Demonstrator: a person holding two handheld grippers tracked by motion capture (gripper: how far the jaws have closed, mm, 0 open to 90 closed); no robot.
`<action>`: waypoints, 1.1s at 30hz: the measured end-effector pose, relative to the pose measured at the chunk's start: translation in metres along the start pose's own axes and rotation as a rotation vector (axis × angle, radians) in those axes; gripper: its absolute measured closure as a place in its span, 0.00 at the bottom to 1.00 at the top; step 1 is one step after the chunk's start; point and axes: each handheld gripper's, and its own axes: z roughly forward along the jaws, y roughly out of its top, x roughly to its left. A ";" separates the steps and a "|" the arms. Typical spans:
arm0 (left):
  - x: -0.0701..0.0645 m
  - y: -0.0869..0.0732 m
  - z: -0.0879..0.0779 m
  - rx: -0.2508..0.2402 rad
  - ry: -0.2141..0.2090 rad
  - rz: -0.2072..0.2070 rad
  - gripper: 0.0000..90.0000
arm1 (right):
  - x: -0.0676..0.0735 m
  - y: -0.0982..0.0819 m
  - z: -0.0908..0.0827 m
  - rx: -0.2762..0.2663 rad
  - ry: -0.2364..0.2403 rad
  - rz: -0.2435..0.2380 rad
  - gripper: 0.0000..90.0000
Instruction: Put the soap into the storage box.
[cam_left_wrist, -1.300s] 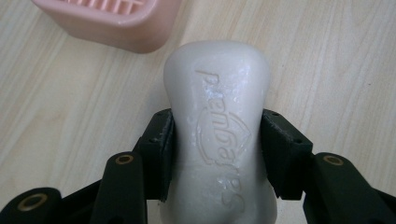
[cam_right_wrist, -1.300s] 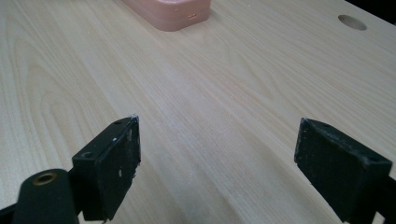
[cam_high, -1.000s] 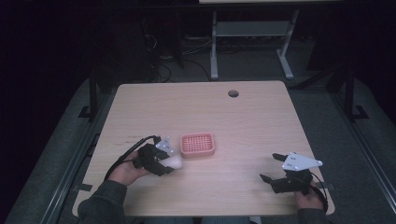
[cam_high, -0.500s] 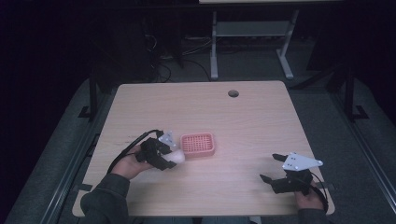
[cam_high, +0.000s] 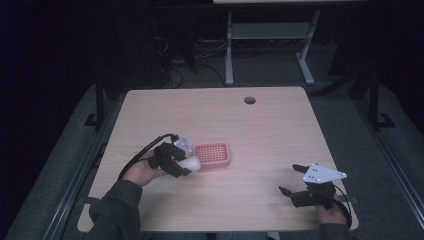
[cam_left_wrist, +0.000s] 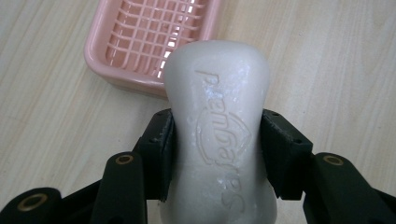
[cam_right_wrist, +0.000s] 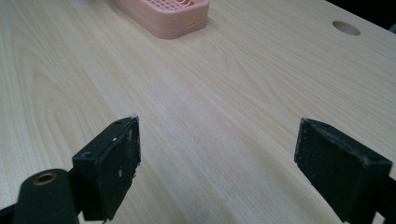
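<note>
A white bar of soap (cam_left_wrist: 218, 126) with raised lettering is clamped between the two black jaws of my left gripper (cam_left_wrist: 217, 154), held just above the table. In the high view the soap (cam_high: 191, 163) and left gripper (cam_high: 186, 162) sit at the left edge of a pink slotted soap dish (cam_high: 213, 154). The dish (cam_left_wrist: 149, 39) lies just beyond the soap's tip. My right gripper (cam_high: 292, 180) rests near the table's front right corner, wide open with nothing between its jaws. The same dish (cam_right_wrist: 164, 14) shows far off in the right gripper view (cam_right_wrist: 217, 149).
The wooden table (cam_high: 260, 130) has a round cable hole (cam_high: 249, 100) near its far edge. A black cable (cam_high: 145, 150) trails from the left gripper. A metal stand (cam_high: 267, 45) is on the dark floor behind the table.
My left gripper with the soap has moved slightly up and right toward the dish's left edge. The right gripper has stayed still.
</note>
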 end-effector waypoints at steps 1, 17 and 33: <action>0.001 0.001 0.000 0.007 0.002 0.008 0.55 | 0.000 0.000 0.000 0.000 -0.001 0.002 0.15; 0.012 0.015 0.005 0.024 -0.005 0.009 0.55 | -0.001 -0.001 -0.001 -0.003 0.000 0.005 0.15; 0.020 0.029 0.007 0.030 0.002 0.025 0.55 | -0.002 -0.002 -0.002 -0.004 0.001 0.016 0.15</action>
